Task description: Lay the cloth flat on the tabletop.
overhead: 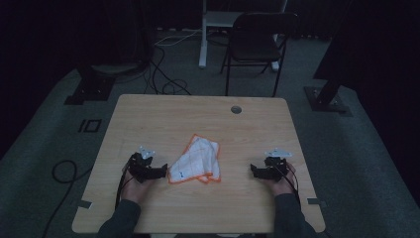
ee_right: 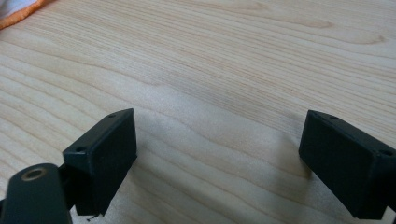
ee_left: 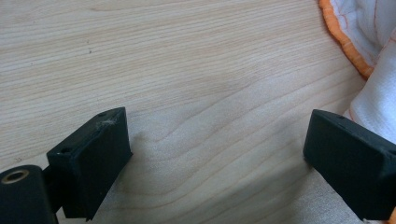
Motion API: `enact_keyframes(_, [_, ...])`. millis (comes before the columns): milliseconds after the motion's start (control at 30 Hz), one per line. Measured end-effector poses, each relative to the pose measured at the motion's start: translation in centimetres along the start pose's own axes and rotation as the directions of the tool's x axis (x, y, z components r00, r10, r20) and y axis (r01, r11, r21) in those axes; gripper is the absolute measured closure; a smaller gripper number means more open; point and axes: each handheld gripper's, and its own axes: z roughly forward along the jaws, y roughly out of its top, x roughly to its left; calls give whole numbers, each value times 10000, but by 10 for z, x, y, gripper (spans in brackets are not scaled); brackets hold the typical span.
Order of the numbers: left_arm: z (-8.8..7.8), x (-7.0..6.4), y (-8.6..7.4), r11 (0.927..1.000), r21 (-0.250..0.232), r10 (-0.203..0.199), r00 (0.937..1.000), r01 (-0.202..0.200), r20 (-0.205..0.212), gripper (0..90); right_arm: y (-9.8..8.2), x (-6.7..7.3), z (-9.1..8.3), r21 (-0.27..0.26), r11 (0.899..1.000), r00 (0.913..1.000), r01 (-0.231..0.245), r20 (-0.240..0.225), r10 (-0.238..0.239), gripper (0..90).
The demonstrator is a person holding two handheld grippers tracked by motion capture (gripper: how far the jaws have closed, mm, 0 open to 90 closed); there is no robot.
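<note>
High view showed the cloth (overhead: 194,162) lying just right of the left gripper (overhead: 162,172), well left of the right gripper (overhead: 253,171), both with jaws apart and empty.

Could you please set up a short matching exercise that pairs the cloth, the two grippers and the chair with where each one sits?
Things:
1. cloth
2. left gripper
3. right gripper
4. chair

Places:
A. on the floor beyond the table's far edge
B. right beside the cloth's left edge, jaws open
C. middle of the table
D. well clear of the cloth, near the table's right side, jaws open

Pairs: 1-C, 2-B, 3-D, 4-A
</note>
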Motion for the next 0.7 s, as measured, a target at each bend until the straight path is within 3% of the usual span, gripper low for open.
enact_keyframes(267, [0, 0, 0, 10000, -18, -14, 10000, 14, -22, 87, -1, 1, -1, 8, 10000, 10000, -56, 70, 55, 113])
enact_keyframes(367, [-3, -1, -2, 9996, -265, 82, 9999, -80, 72, 192, -2, 1, -2, -3, 10000, 9999, -80, 98, 80, 113])
enact_keyframes(700, [-5, 0, 0, 9998, -108, 183, 9997, -181, 182, 227, -4, 3, -4, -6, 10000, 10000, 0, 29, 0, 113])
